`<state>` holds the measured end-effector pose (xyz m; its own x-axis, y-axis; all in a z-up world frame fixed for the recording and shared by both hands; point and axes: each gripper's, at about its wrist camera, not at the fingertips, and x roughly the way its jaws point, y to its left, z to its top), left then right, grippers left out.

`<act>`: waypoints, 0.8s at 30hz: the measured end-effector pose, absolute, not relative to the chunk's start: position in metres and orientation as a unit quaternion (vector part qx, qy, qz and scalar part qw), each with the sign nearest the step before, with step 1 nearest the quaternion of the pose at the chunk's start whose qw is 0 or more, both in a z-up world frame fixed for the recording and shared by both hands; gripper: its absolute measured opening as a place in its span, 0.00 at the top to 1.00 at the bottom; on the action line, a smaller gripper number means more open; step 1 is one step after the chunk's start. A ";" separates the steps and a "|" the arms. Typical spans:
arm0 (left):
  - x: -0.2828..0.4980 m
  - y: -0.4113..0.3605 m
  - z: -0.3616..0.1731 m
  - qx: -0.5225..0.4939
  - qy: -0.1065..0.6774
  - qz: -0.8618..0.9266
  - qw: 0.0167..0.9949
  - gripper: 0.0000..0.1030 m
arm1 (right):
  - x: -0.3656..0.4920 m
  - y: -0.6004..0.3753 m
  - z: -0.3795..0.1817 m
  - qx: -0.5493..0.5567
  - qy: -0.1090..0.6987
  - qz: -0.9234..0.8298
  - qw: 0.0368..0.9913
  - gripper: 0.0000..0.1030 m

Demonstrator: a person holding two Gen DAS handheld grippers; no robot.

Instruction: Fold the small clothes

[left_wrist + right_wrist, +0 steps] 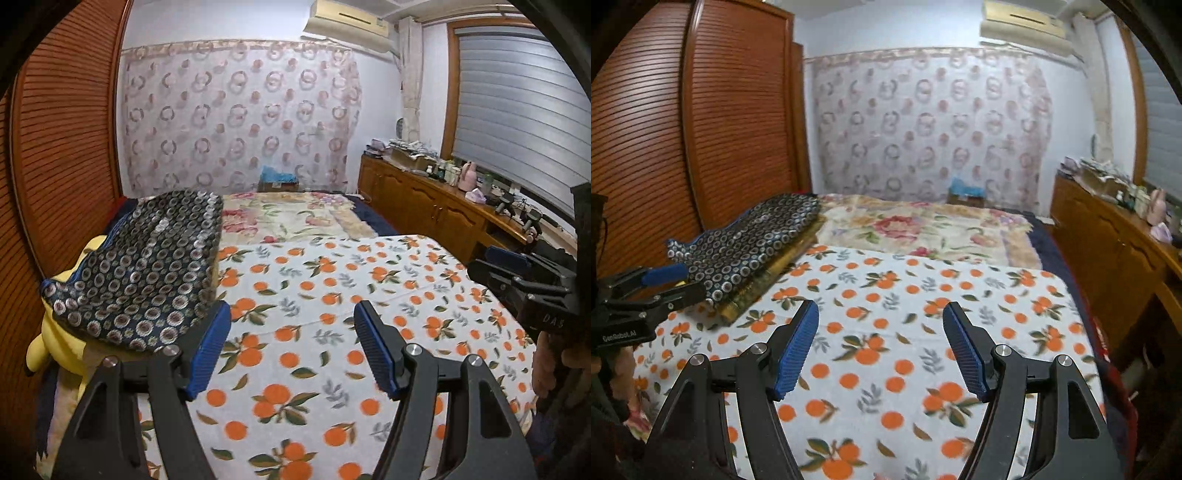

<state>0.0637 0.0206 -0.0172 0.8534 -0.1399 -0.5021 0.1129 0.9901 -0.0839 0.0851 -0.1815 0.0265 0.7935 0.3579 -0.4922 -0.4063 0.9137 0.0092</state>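
Note:
A dark navy garment with a pattern of small pale circles lies folded in a pile at the left of the bed; it also shows in the right wrist view, on top of a brownish folded piece. My left gripper is open and empty above the orange-print cloth, just right of the pile. My right gripper is open and empty above the same cloth. Each gripper shows at the edge of the other's view: the right gripper and the left gripper.
A yellow plush toy sits under the pile's left edge. A floral blanket covers the far bed. A slatted wooden wardrobe stands at left. A cluttered wooden sideboard runs along the right, below the window.

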 end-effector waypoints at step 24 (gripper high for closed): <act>0.038 0.008 0.039 -0.017 0.207 -0.040 0.977 0.33 | 0.050 -0.227 0.072 -0.021 0.185 0.127 0.974 0.23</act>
